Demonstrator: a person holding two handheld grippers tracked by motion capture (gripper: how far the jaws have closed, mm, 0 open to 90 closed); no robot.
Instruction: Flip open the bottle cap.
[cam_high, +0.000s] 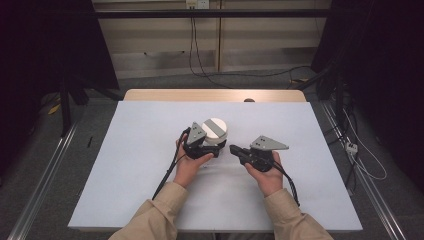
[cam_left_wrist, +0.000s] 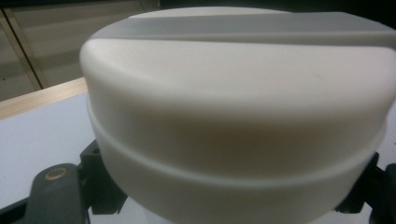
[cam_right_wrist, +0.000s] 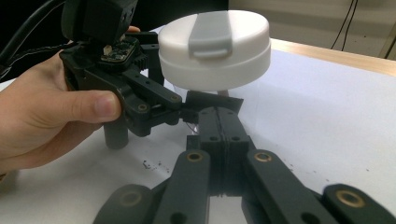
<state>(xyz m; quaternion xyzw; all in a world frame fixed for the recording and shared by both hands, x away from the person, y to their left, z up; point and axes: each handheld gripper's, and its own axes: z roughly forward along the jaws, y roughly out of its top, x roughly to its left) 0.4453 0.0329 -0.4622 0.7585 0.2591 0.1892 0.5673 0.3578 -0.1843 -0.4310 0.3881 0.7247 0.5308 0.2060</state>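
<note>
Left gripper (cam_high: 205, 150) clamped round white lidded container (cam_high: 214, 131), steadying it upright; right gripper (cam_right_wrist: 215, 109) alongside, jaws together, empty

A white round lid (cam_left_wrist: 238, 126) sits very close to the camera, with a grey band (cam_left_wrist: 261, 29) running across its flat top. A thin raised seam rings its side low down. Black parts of the left gripper (cam_left_wrist: 233, 205) show beneath it at both lower corners, one with a brass rivet (cam_left_wrist: 56, 174); the jaws' stance is hidden behind the lid. At the left, the white worktop (cam_left_wrist: 42, 130) runs to a wooden edge (cam_left_wrist: 37, 98), with pale panelling beyond.
</note>
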